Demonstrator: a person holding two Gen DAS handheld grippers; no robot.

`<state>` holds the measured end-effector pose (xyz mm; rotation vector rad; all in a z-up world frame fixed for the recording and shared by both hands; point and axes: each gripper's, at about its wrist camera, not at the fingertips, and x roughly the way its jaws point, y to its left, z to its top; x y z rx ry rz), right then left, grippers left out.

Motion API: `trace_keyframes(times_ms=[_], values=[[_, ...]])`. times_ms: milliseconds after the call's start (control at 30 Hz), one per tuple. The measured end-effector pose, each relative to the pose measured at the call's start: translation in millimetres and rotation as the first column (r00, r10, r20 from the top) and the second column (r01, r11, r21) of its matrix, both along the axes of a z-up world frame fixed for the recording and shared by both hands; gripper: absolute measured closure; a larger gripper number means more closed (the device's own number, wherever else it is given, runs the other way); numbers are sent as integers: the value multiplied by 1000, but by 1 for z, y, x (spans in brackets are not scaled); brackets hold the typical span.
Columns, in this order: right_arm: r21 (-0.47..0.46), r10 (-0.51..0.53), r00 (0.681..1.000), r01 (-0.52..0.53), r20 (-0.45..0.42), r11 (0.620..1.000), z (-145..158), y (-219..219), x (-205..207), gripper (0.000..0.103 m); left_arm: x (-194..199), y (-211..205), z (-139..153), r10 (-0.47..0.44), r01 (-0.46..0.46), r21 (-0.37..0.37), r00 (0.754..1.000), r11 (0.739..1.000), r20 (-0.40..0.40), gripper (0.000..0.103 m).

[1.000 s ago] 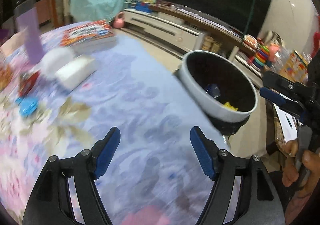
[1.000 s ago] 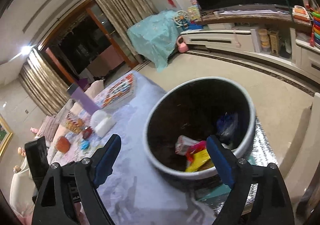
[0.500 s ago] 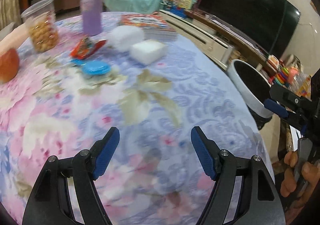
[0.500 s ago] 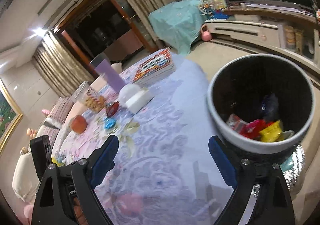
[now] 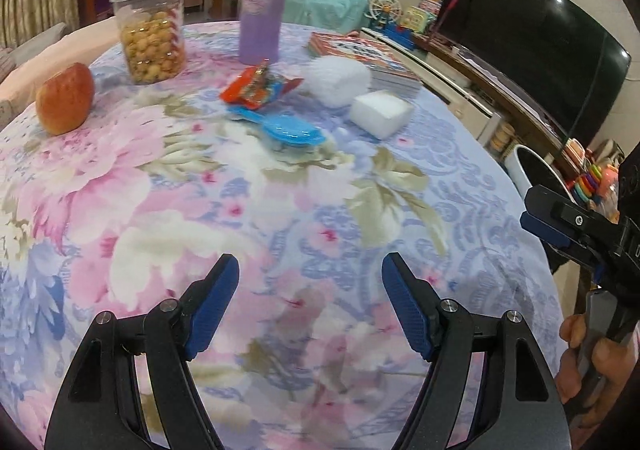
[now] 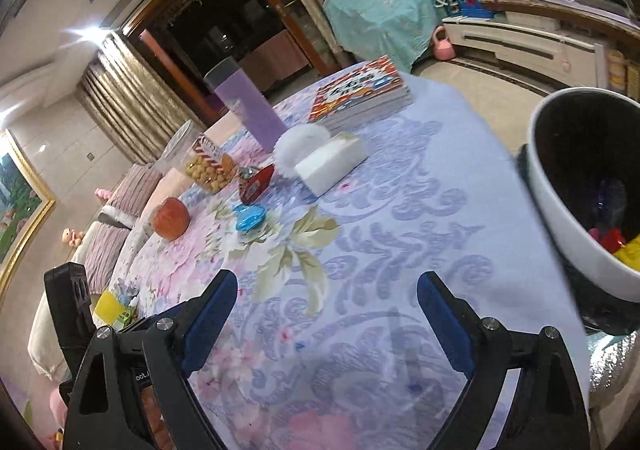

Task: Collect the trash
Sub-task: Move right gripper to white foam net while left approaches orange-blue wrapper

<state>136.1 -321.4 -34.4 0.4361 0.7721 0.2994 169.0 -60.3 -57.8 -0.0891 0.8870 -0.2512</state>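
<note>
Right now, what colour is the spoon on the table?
Bright blue spoon, clearest in the left wrist view.

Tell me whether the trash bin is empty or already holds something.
Not empty: the trash bin holds red and yellow wrappers at its bottom, seen from the right wrist.

The left gripper [image 5: 310,302] is held at the lower centre of its frame with jaws spread and empty, as is the right gripper [image 6: 326,310], gripped by a hand [image 5: 588,362] at lower right.

Home living room, large television [image 5: 536,46] on low cabinet, curtains [image 6: 120,106] (gold), floral-clothed table [image 5: 280,218], toys
</note>
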Motion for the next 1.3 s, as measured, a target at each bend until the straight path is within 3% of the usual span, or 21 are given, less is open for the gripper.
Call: trace_keyframes(times_ms=[667, 867, 1133, 1267, 1300], values=[[-99, 100, 994, -96, 37, 990, 9, 42, 85, 10, 74, 40, 11, 75, -75, 13, 997, 997, 27, 27], [-136, 120, 991, -110, 66, 985, 16, 48, 123, 10, 123, 36, 11, 43, -43, 40, 999, 998, 15, 27], [-196, 173, 985, -165, 25, 967, 5, 64, 184, 12, 170, 29, 6, 25, -26, 41, 999, 999, 37, 27], [-188, 196, 981, -193, 1, 963, -5, 69, 204, 18, 184, 23, 1, -6, 3, 53, 999, 999, 39, 28], [-182, 202, 979, -200, -10, 963, -8, 71, 209, 20, 186, 21, 0, -10, 8, 58, 999, 998, 43, 33]])
